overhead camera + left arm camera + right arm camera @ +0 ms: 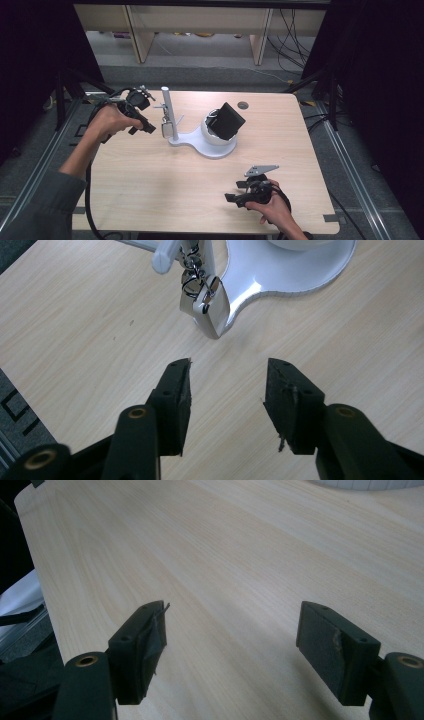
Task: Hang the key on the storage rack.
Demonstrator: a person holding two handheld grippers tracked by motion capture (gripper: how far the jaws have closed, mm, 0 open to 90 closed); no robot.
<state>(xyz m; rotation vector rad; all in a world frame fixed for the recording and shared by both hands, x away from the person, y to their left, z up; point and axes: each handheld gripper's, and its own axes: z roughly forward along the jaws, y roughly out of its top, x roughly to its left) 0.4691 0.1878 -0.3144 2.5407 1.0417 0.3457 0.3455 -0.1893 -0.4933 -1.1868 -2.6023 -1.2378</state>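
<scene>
Evidently, the left gripper [227,385] was held with its jaws spread and empty, aimed at the padlock [212,310] hanging from a peg on the white stand [205,142] at the table's [150,180] far middle. The right gripper [240,192] was kept well apart near the right edge, jaws likewise spread over bare wood. For a clean grasp, the padlock's body would best be centred between the pads before any closing was attempted.

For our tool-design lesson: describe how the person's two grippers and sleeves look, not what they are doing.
Both are black handheld tools. The left gripper has two black wedge-shaped jaws with rough, frayed pads and brass-coloured pivot pins. The right gripper is built alike; in the high view it carries a grey three-cornered plate. Black cables trail from them. The left arm wears a grey-green sleeve.
</scene>
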